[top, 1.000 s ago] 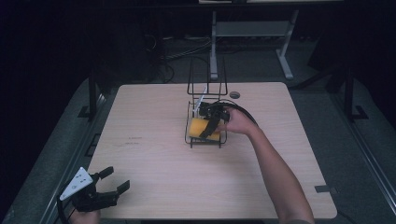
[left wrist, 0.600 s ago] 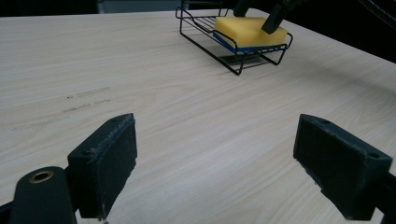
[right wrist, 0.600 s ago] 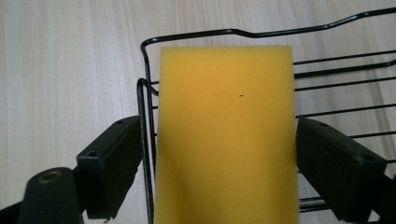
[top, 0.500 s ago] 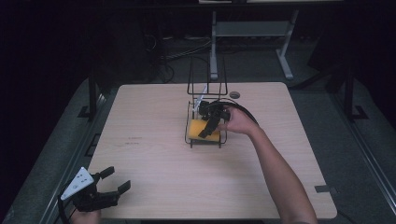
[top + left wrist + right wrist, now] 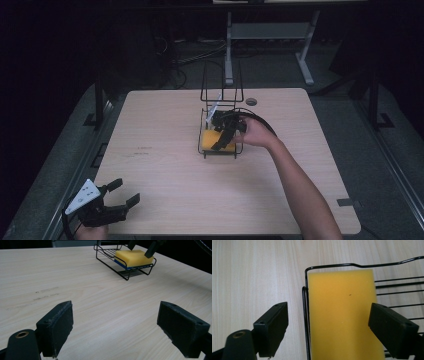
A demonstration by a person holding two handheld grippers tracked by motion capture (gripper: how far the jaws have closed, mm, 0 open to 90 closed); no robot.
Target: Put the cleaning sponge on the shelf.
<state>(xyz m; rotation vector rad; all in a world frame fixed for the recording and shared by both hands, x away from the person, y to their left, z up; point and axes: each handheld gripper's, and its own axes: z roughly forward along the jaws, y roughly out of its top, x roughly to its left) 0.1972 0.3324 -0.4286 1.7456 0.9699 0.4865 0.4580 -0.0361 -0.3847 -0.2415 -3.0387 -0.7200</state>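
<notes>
Sponge (image 5: 342, 315), yellow, lay flat in the wire rack (image 5: 206, 151) on the worktop (image 5: 165, 190). The right hand-held gripper (image 5: 222, 134) was held over it, jaws spread wide, nothing gripped; lowering and closing were judged next. The left hand-held gripper (image 5: 119, 197) rested open near the worktop's near corner.

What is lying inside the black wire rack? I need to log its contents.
A yellow sponge with a blue underside lies flat in the wire rack. The right gripper hovers open above it, hiding part of the rack from above.

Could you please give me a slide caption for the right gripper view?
Open right gripper poised above a yellow sponge lying in a black wire rack.
</notes>
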